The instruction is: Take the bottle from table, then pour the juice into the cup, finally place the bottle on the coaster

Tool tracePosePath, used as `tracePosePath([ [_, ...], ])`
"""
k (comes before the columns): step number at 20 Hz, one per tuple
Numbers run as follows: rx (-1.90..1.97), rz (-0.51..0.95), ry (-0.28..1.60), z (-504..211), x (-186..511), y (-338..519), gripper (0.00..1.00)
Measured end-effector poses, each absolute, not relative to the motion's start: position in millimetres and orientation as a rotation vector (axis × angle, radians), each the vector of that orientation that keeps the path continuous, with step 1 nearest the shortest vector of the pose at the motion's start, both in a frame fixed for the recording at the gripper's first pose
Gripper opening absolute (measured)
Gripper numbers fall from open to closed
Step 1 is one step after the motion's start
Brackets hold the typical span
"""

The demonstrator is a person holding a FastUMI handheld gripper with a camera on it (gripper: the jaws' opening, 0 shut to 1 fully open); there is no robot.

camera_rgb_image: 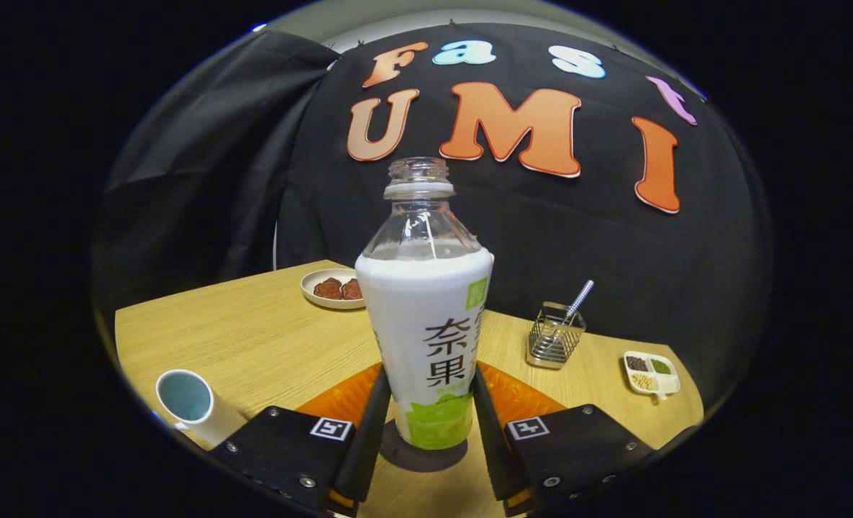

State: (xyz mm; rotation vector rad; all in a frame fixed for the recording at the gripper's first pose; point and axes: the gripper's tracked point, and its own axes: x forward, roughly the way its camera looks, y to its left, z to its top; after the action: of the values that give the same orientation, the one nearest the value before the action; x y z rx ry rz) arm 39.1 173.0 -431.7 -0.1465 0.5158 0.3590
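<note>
Between your gripper [426, 403] fingers stands the uncapped juice bottle [426, 324], upright on a dark coaster [426, 455]; both fingers press its lower label. Left of the bottle, the cup [190, 404] sits near the table [254, 338] edge.

Screwed black gripper [426, 432] plates, square markers

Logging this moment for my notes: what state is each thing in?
bottle: upright, uncapped, between the fingers, base over a dark coaster
hand-held gripper: both fingers against the bottle's sides
cup: tilted in view, looks empty
wire holder: upright, straw inside
small plate: holds brown pieces
</note>
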Motion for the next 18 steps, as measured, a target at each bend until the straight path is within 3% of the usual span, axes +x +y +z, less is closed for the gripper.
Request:
tracePosePath([
  [18,-0.027,0.321,0.587,-473.9,27.3,162.5,0.64],
])
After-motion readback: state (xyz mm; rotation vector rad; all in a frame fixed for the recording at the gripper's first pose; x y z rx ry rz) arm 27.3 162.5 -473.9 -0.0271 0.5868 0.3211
